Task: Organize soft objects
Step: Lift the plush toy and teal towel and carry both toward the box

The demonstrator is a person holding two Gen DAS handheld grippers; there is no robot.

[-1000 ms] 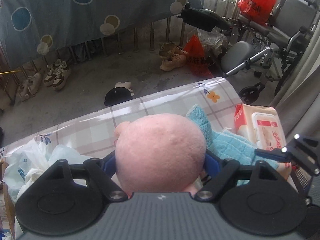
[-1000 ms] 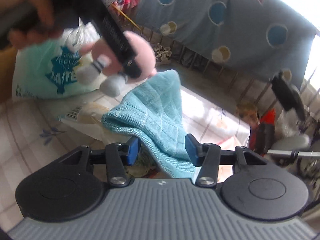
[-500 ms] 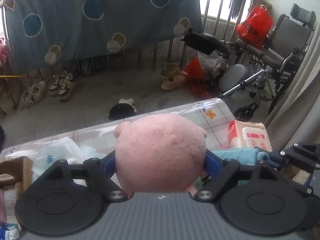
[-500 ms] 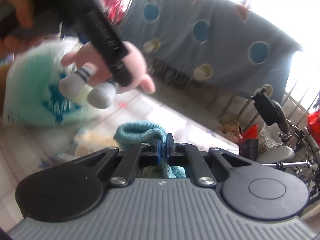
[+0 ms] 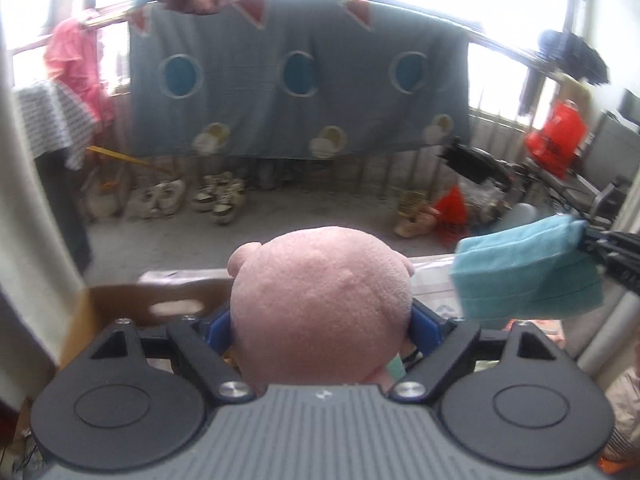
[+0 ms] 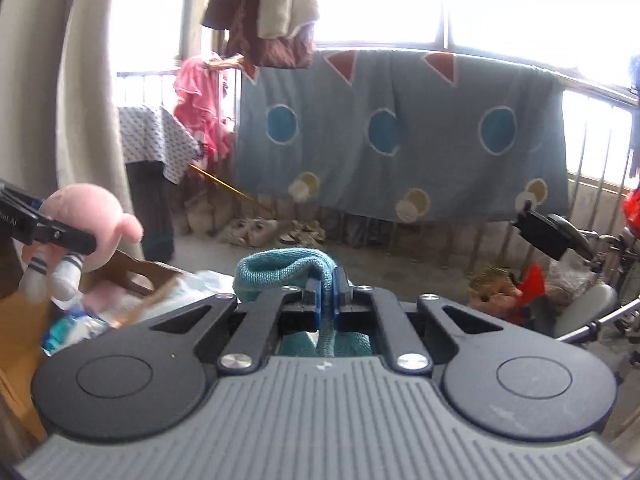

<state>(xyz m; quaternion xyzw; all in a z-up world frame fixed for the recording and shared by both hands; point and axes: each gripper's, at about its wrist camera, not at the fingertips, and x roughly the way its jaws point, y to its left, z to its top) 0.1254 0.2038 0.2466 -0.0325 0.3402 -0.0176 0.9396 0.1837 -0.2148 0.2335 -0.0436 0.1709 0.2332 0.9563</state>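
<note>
Between the blue pads of the left gripper (image 5: 322, 322) sits the pink plush (image 5: 322, 304), its round head filling the gap and bulging over both fingers; the pads press into its sides, so the grip is clenched on the toy. From the right wrist view the same plush (image 6: 86, 222) shows at the far left, held up in the air with its grey-and-white striped legs dangling above an open cardboard box (image 6: 140, 276) that holds crumpled plastic bags (image 6: 76, 322). The right gripper (image 6: 327, 294) has its pads drawn almost together on a fold of the teal cloth (image 6: 280, 270), which bunches over the fingers in front and hangs down behind them. In the left wrist view that cloth (image 5: 524, 270) hangs off to the right, clear of the table (image 5: 432, 280), just beside the plush but not touching it. Behind both, a grey-blue blanket (image 6: 400, 132) with blue circles drapes over a railing, with shoes (image 5: 218, 198) lined on the floor beneath it.
</note>
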